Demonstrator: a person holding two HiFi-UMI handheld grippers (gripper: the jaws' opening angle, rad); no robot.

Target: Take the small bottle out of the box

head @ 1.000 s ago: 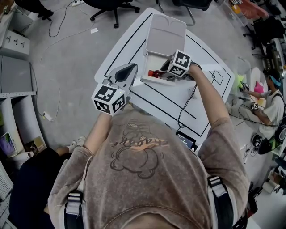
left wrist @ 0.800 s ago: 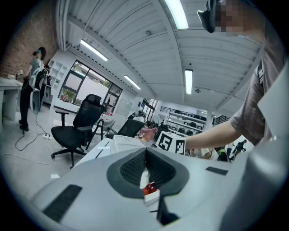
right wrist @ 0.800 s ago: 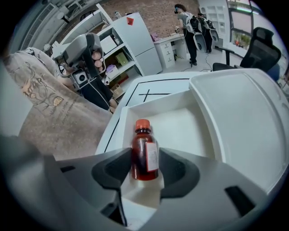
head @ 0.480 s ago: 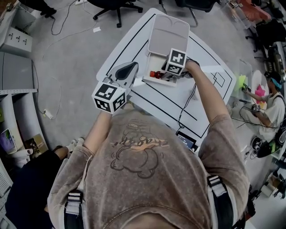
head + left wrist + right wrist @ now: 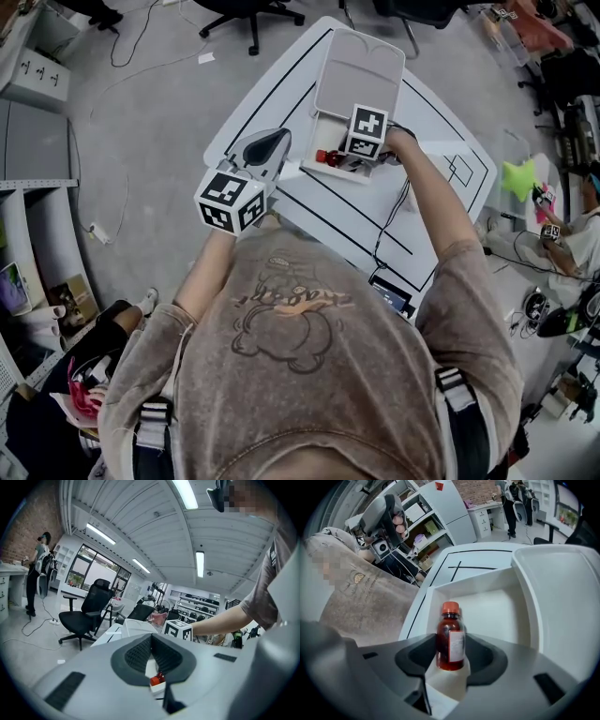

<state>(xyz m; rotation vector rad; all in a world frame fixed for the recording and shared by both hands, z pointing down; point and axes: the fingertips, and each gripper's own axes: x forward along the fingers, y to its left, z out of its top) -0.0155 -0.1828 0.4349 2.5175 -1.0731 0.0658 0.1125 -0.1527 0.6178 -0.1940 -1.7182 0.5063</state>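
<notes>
No legible txt or nos. in any view; white label on small bottle too blurred to read; script print on person's T-shirt not decipherable

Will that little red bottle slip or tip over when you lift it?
Probably stiff, not squishy: the small bottle looks undented in the right claw. Its smooth round sides might slip, or roll if dropped. It looks tall and narrow, so it could tip when set down.

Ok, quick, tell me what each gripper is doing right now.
Left gripper: closed, holding nothing.
Right gripper: closed on the small bottle.
</notes>
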